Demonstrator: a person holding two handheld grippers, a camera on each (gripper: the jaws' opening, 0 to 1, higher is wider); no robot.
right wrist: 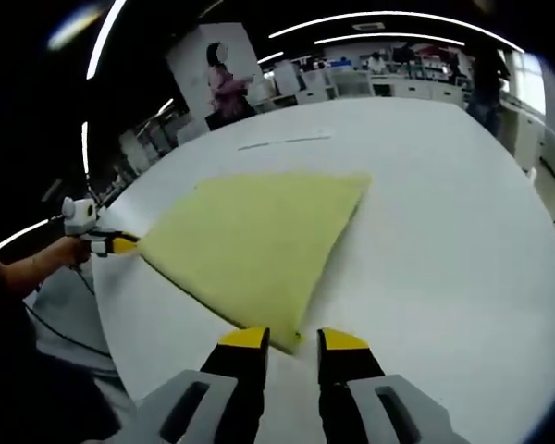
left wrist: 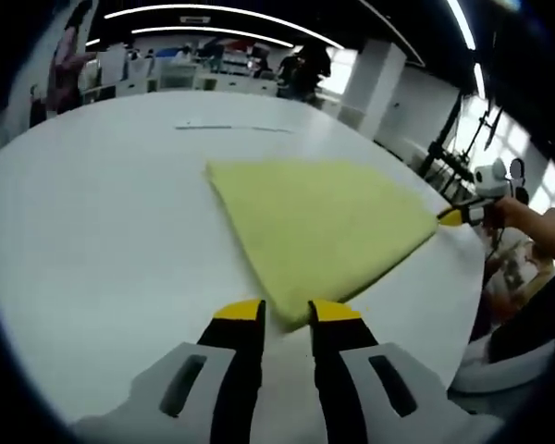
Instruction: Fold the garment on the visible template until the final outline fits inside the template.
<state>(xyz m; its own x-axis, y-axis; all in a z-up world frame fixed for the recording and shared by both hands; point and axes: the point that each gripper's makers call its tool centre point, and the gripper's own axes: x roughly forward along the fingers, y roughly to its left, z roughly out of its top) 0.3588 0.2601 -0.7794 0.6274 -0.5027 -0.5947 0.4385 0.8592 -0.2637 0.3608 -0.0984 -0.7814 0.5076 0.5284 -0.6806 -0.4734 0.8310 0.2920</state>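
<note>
**Yellow cloth held at two near corners, fold about to be carried over**

Step in hand: corner grasp before a fold. The yellow terry cloth [left wrist: 319, 236] lies flat on the white table [left wrist: 102, 240], spread as a rough quadrilateral, one far corner pointing away.

Left gripper [left wrist: 287, 314]: jaws narrowly parted, the yellow tips flanking the near corner of the cloth. The corner sits between them; looks pinched, but contact at the pads is hard to confirm.

Right gripper [right wrist: 291, 340]: same picture in the right gripper view, with the other near corner lying between the yellow tips and the jaws close together. In the left gripper view this gripper appears at the cloth's right-hand corner, held by the person's hand [left wrist: 527, 217].

No template outline can be made out under or around the cloth; only a thin dark line [left wrist: 231, 128] on the table beyond it.

Judgement: fold not yet made, cloth appears single-layer, task early.

Next move calls for: lifting both corners together, level, and carrying them toward the far edge so edges meet squarely. Risk: one corner slipping out, giving a skewed fold.
</note>
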